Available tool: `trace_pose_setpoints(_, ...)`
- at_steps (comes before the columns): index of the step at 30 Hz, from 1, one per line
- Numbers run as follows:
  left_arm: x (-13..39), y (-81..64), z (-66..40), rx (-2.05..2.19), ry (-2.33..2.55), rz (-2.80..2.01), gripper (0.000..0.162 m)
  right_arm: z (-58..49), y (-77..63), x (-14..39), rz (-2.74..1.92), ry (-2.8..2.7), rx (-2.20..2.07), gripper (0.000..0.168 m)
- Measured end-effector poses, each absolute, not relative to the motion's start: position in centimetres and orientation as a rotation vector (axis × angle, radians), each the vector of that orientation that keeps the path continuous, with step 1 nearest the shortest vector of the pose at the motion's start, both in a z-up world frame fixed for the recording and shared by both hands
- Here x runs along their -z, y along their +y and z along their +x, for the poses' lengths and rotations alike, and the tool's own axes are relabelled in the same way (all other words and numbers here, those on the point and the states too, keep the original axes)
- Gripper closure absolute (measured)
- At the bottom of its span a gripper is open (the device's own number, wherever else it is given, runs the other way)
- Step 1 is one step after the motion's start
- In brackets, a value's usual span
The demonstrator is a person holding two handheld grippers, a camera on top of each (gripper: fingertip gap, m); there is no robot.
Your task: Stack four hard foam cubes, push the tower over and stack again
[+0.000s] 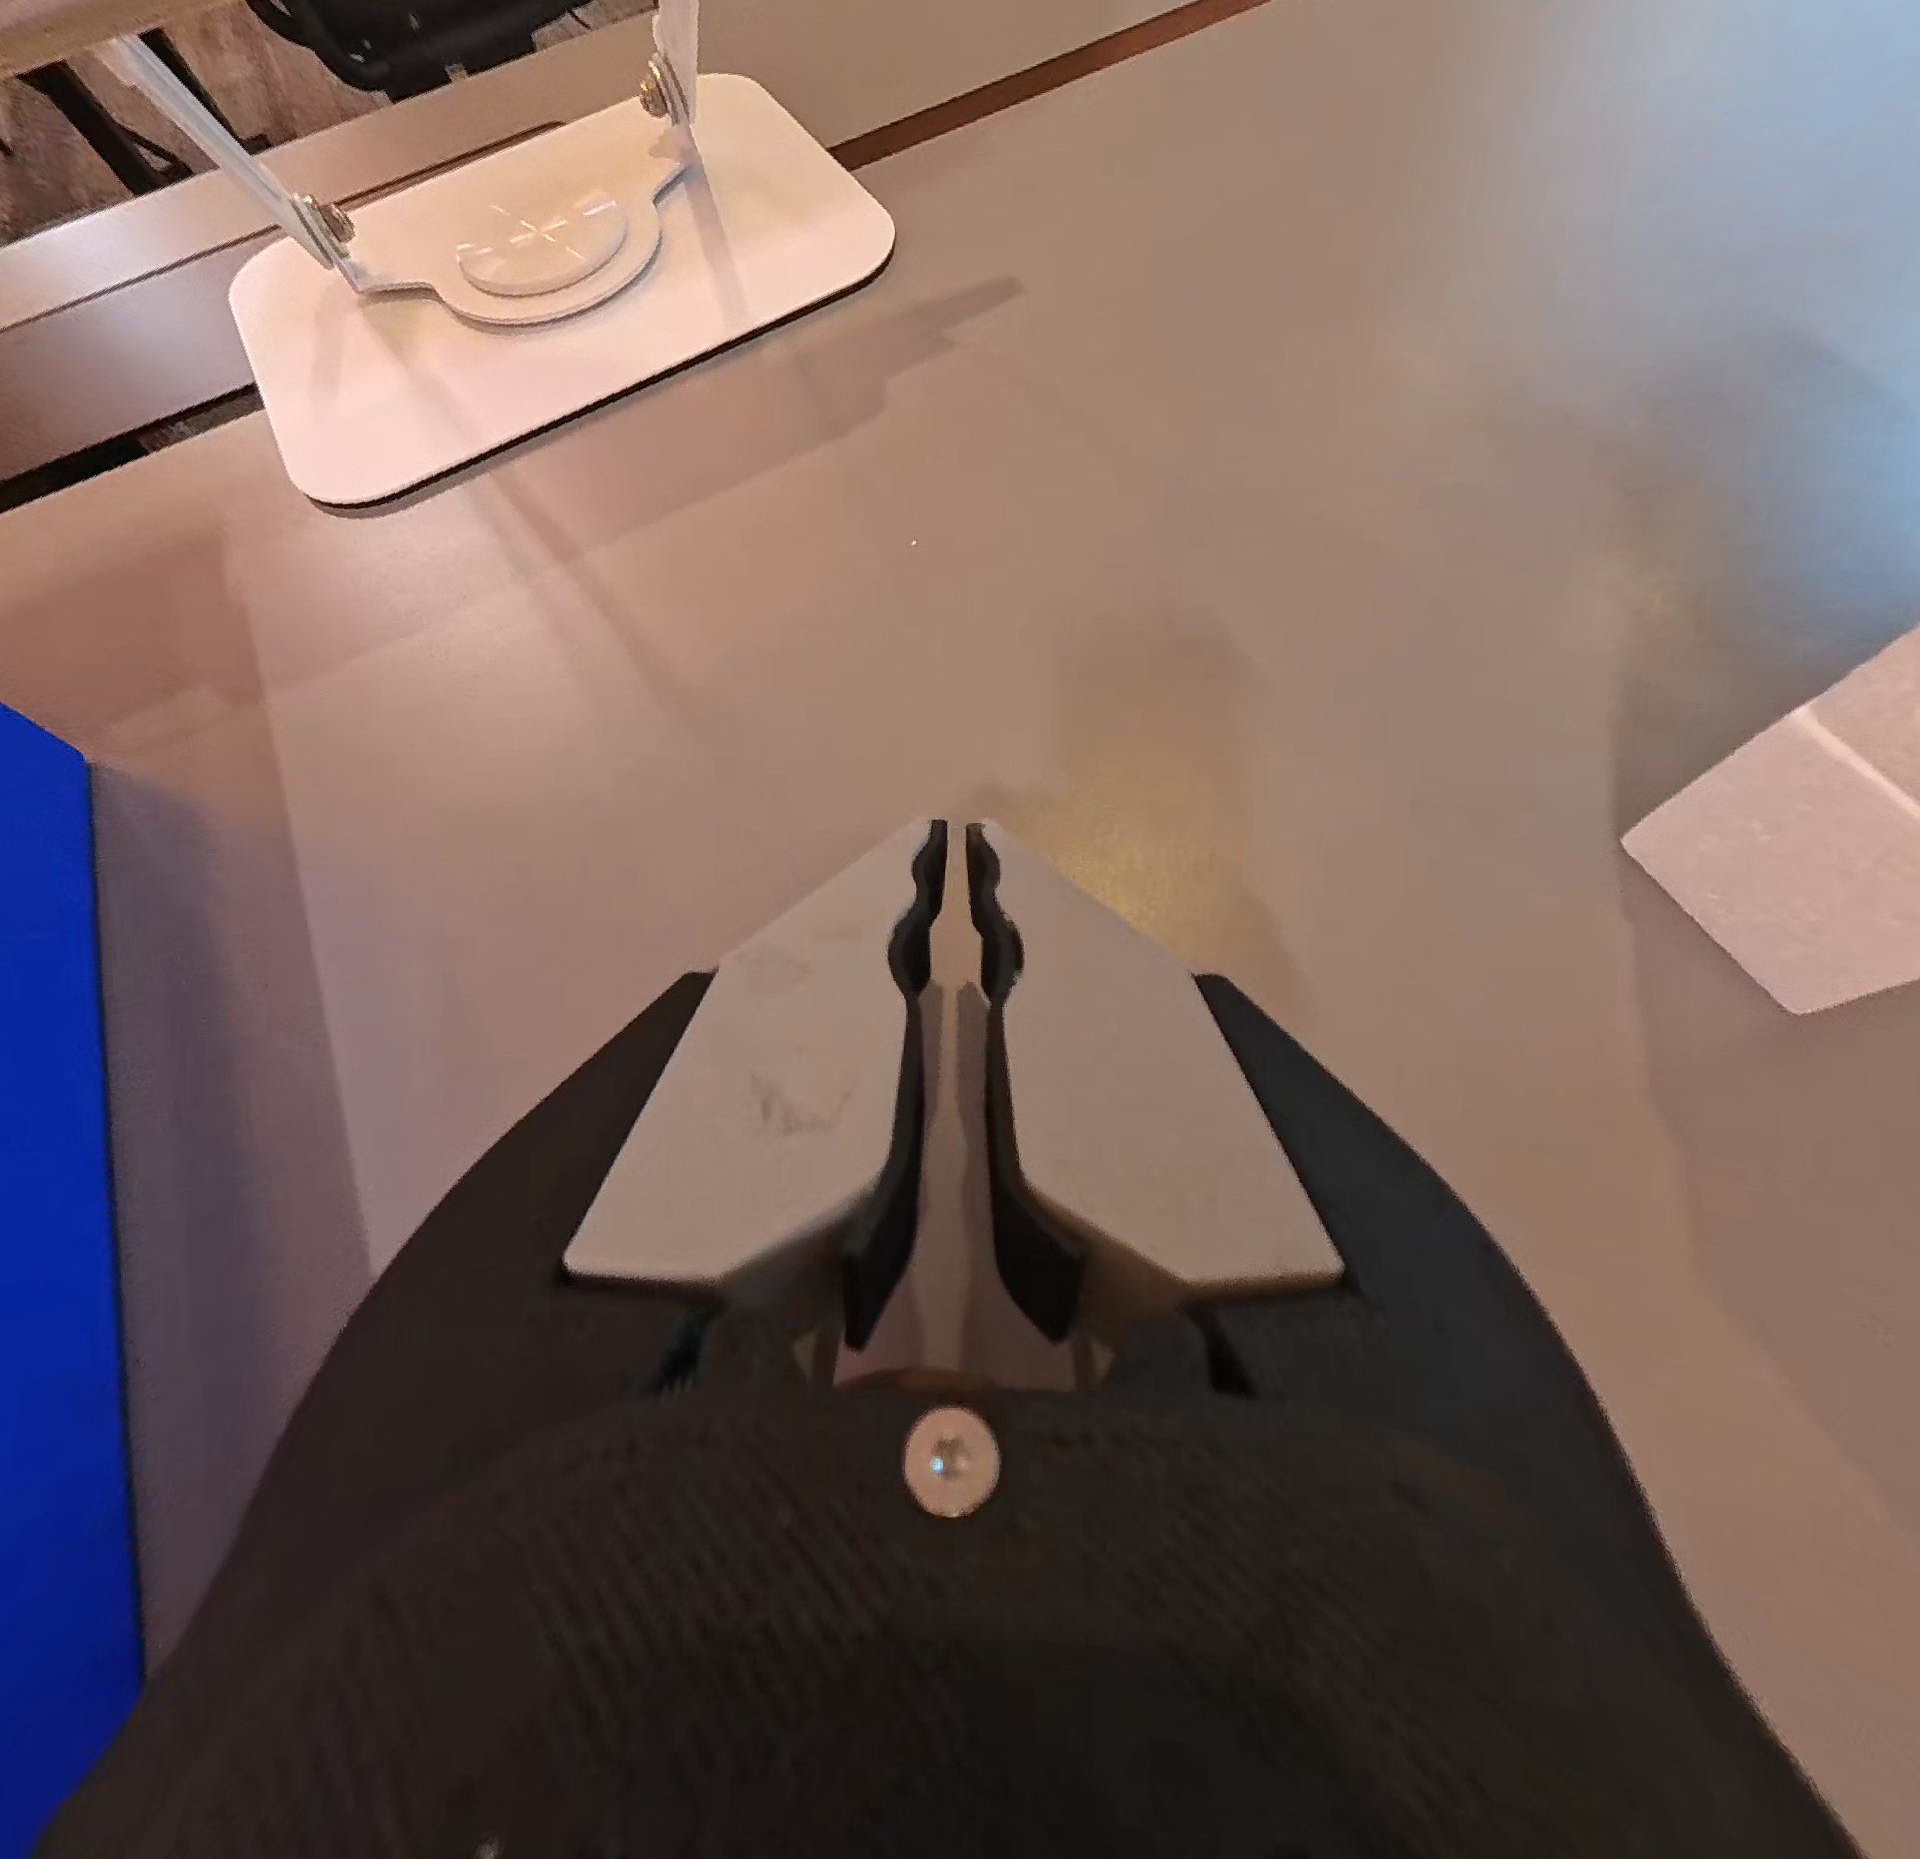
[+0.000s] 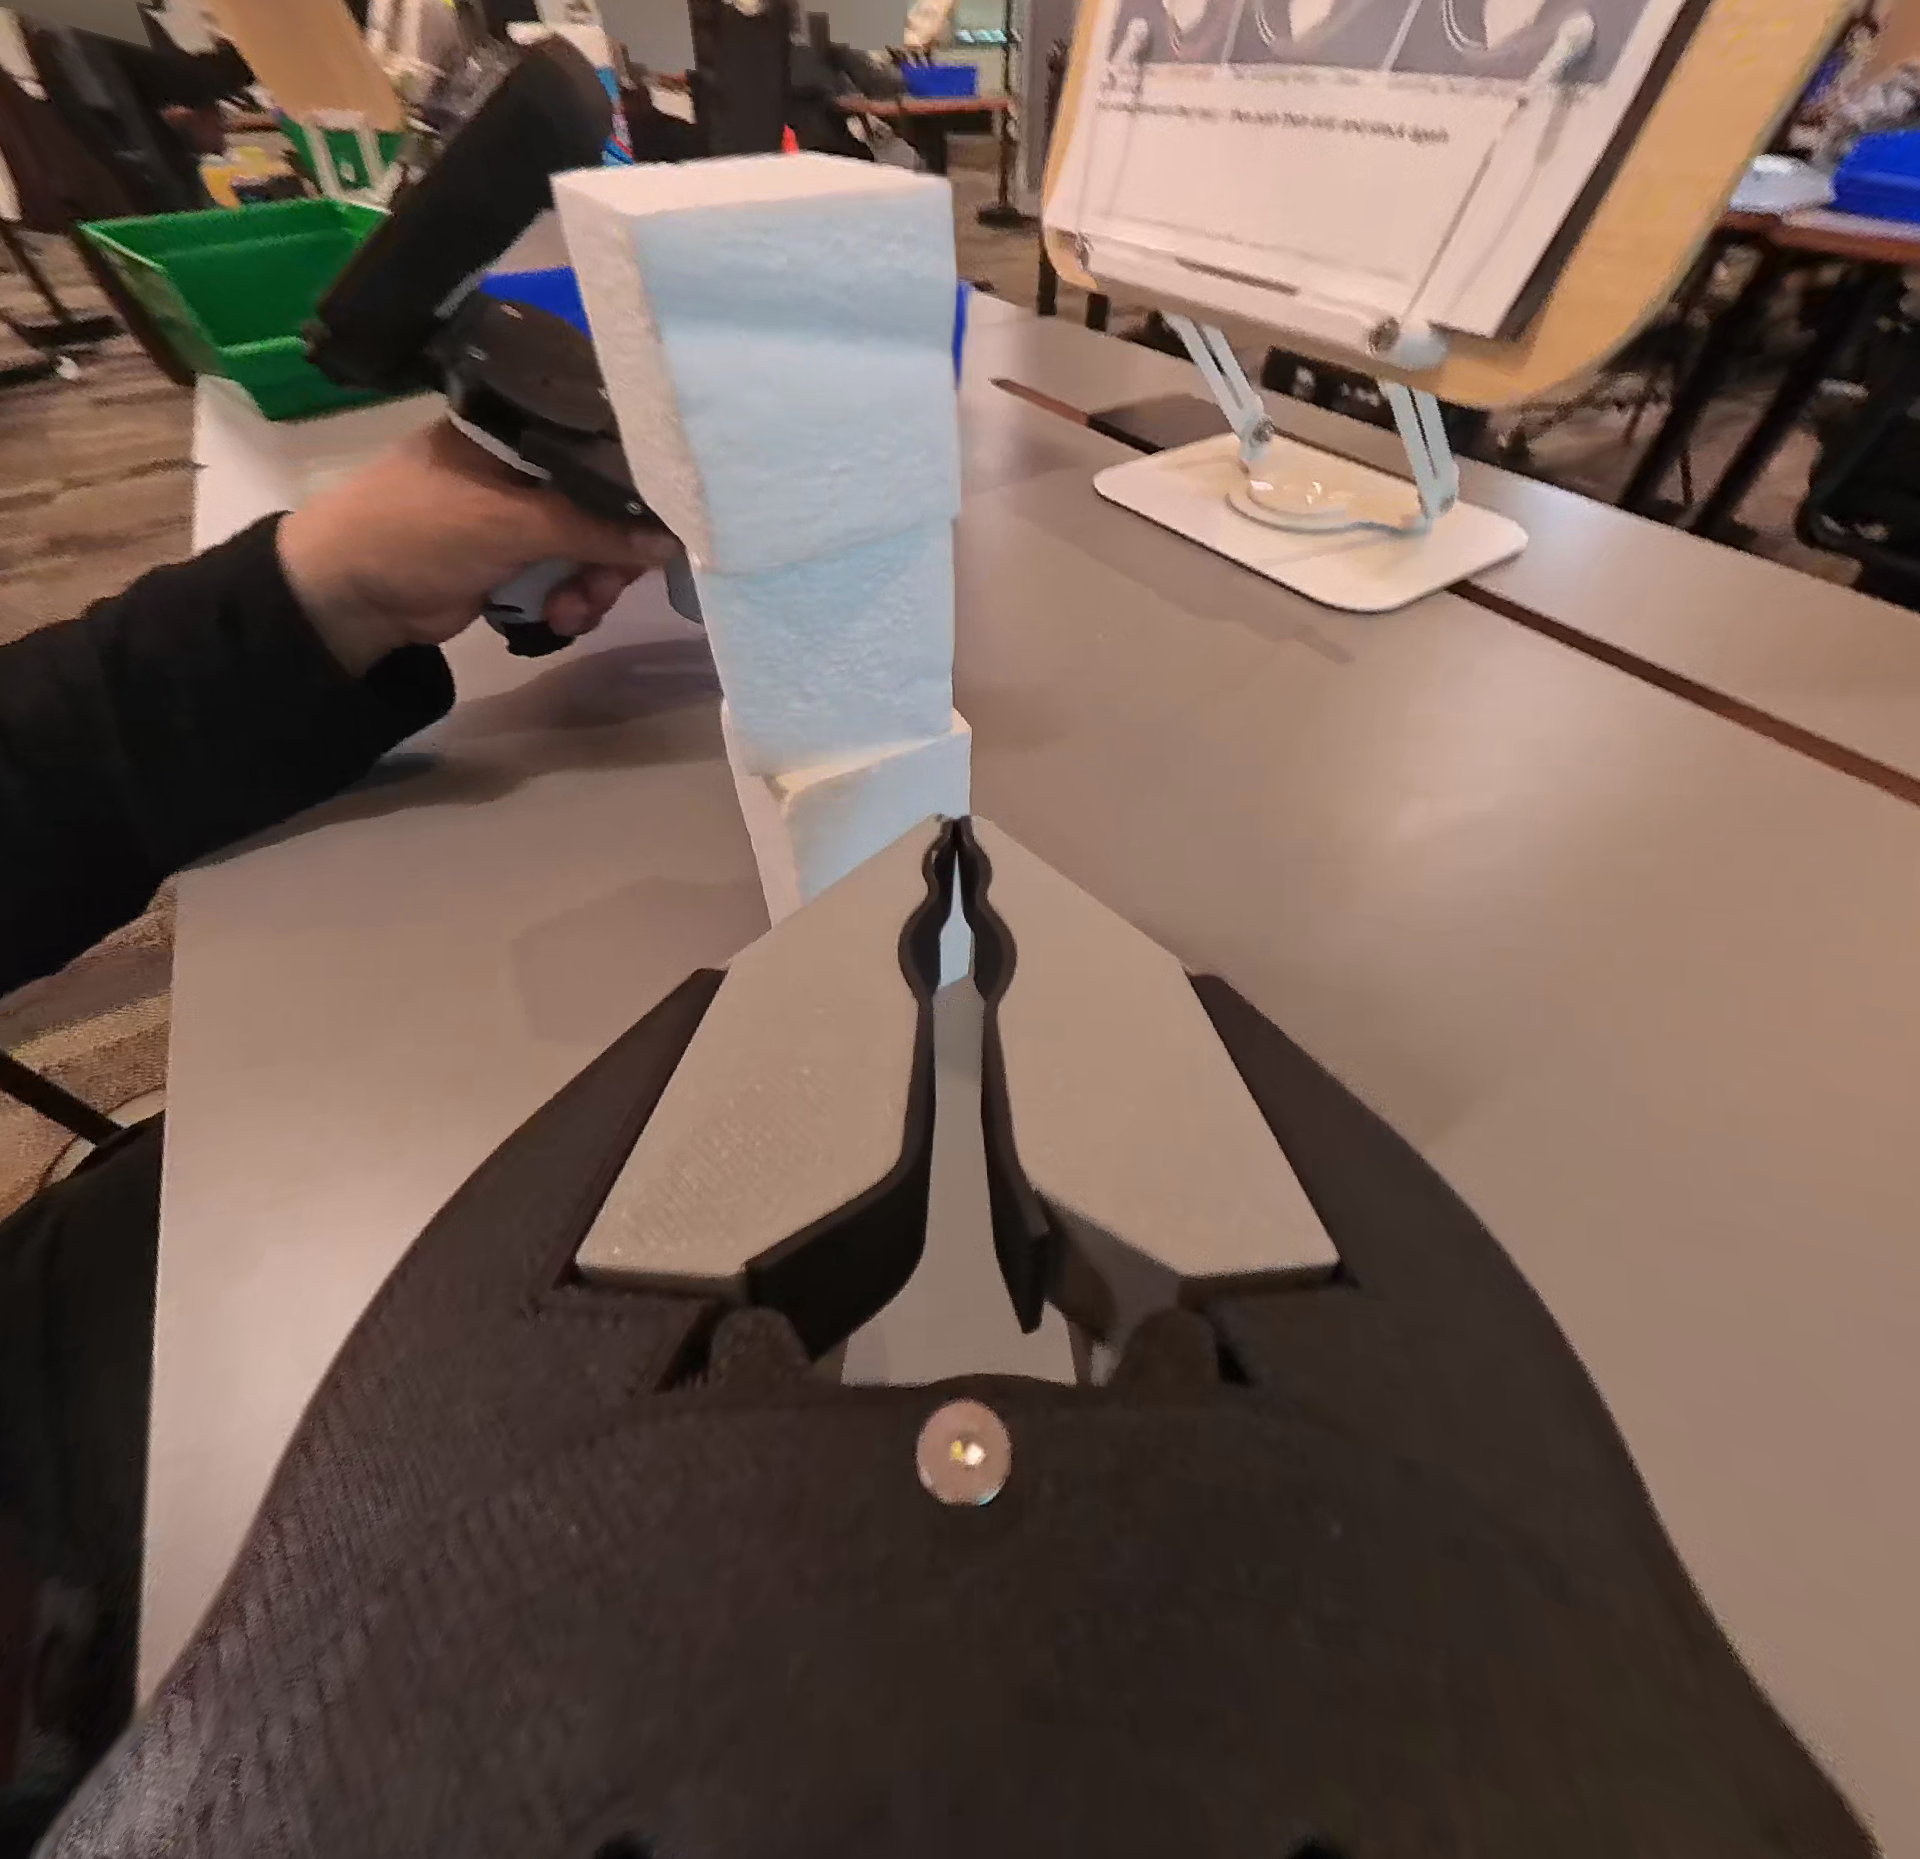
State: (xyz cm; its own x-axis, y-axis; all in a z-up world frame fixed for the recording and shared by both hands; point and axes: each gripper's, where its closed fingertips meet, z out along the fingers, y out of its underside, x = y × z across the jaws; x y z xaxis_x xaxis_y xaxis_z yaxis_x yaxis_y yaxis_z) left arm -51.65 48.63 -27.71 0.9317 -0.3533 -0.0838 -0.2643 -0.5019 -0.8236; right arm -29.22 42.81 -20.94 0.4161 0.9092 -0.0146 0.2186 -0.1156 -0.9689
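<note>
A leaning tower of white, rough-faced hard foam cubes (image 2: 821, 521) stands stacked, both the left gripper (image 1: 954, 824) and right gripper (image 2: 956, 822) beside it pinched closed and empty, so toppling and restacking remain, I'd judge.

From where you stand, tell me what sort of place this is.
Probably a shared workroom or lab: long grey tables, a green bin on a neighbouring table, and a tilted board on a white stand holding a printed sheet.

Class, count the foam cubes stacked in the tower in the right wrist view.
4. The bottom cube sits on the table, partly hidden behind the right gripper; the second rests on it, the third above, and the top cube crowns the slightly crooked stack.
</note>
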Motion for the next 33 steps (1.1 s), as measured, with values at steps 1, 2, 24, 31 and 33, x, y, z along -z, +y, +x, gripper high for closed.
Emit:
trace_pose_setpoints(1,27.7,48.6,-51.7,0.122,0.436,-2.126,0.160,-29.4,42.8,21.2,-1.635,-1.005,-0.789,0.168)
trace_pose_setpoints(2,27.7,48.6,-51.7,0.124,0.433,-2.127,0.160,-29.5,42.8,21.3,-1.662,-0.993,-0.765,0.168)
trace_pose_setpoints(24,27.3,48.0,-52.9,0.179,0.390,-2.138,0.151,-38.4,42.7,20.8,-1.750,-1.113,-0.518,0.168)
trace_pose_setpoints(31,29.1,47.9,-53.0,0.200,0.389,-2.214,0.151,-38.0,42.9,20.6,-1.739,-1.101,-0.525,0.168)
trace_pose_setpoints(33,29.5,47.9,-52.9,0.188,0.404,-2.230,0.151,-37.3,43.0,20.9,-1.752,-1.084,-0.532,0.168)
